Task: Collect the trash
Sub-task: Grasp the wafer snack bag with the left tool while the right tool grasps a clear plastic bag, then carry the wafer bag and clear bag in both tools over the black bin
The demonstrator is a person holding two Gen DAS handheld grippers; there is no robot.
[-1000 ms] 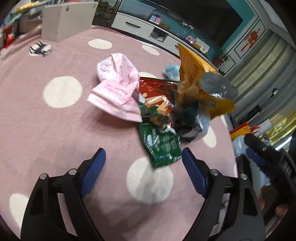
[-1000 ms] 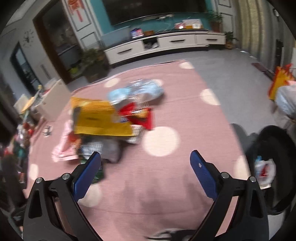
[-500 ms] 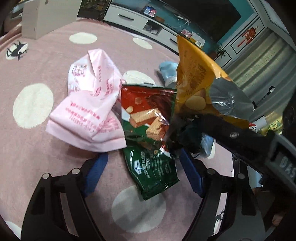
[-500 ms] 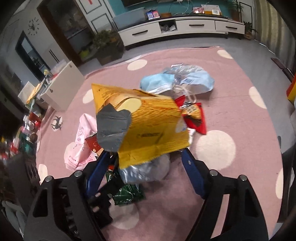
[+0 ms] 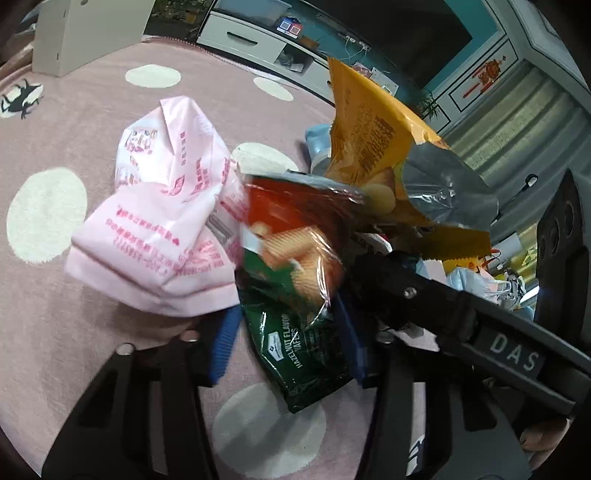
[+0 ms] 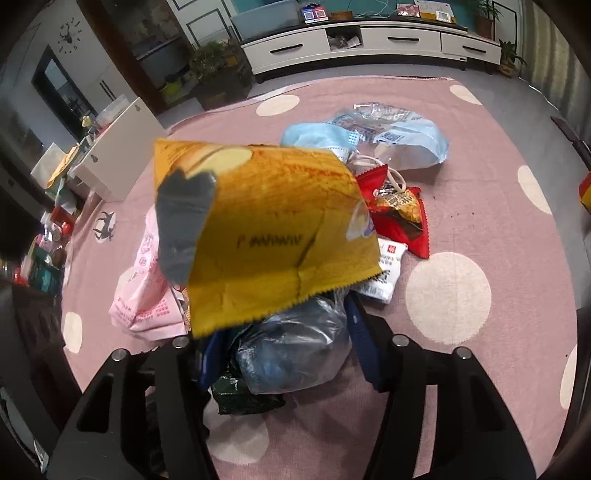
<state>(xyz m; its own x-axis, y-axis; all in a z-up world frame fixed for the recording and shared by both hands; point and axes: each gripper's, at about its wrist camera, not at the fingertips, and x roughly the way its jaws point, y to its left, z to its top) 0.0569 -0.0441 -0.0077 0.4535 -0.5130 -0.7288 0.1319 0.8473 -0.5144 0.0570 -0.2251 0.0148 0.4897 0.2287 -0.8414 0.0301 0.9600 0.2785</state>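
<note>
Fingers of the left gripper (image 5: 288, 332) have just been closing around the green wafer packet (image 5: 295, 332), its long axis running away between them; whether they pinch it I cannot tell. Right gripper (image 6: 280, 339) likewise narrows around the clear plastic bag (image 6: 295, 354), the yellow chip bag (image 6: 266, 232) above

Pink rug (image 6: 480, 206) with white polka dots and a deer motif (image 6: 104, 224). White TV cabinet (image 6: 354, 40) along teal wall. White box-shaped cabinet (image 6: 118, 155) at rug edge. Potted plants (image 6: 212, 70). Wall clock (image 6: 68, 35).
</note>
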